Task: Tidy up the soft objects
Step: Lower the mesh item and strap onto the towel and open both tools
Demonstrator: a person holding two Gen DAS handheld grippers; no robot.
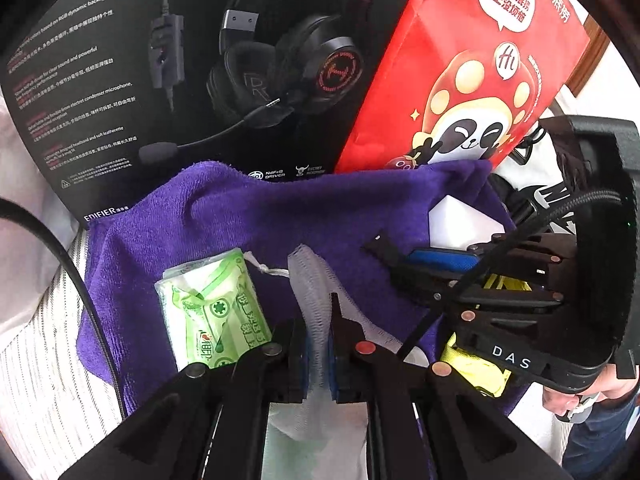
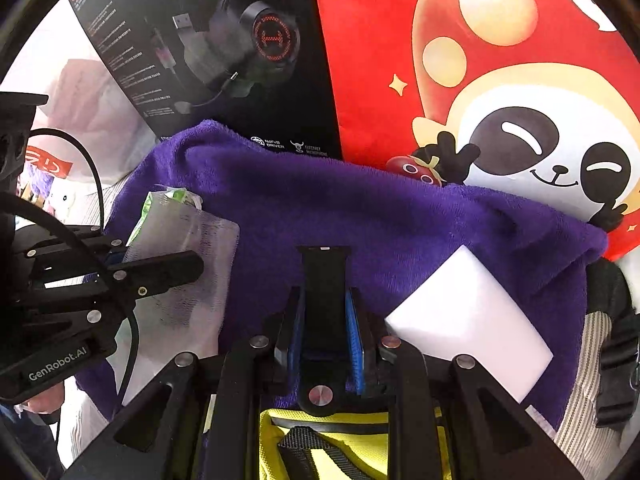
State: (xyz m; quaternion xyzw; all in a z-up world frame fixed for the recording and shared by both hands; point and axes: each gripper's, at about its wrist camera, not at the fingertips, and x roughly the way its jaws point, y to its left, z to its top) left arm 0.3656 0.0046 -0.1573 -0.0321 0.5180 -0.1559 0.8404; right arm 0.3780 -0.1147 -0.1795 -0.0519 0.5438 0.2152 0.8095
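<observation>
A purple towel [image 1: 248, 216] lies spread on the striped surface; it also fills the right wrist view [image 2: 360, 220]. My left gripper [image 1: 318, 320] is shut on a white mesh cloth [image 1: 312, 280], which also shows in the right wrist view [image 2: 192, 280]. A green tissue pack [image 1: 212, 312] lies on the towel just left of it. My right gripper [image 2: 324, 320] is shut with nothing seen between its pads, above the towel; it also shows in the left wrist view [image 1: 400, 256]. A white foam block [image 2: 472, 320] lies on the towel to its right. A yellow bag [image 2: 344, 448] lies below it.
A black headphone box [image 1: 180, 80] and a red panda paper bag [image 1: 480, 72] stand upright behind the towel. A striped fabric surface [image 1: 44, 340] lies under everything. A black cable [image 1: 72, 280] crosses the left side.
</observation>
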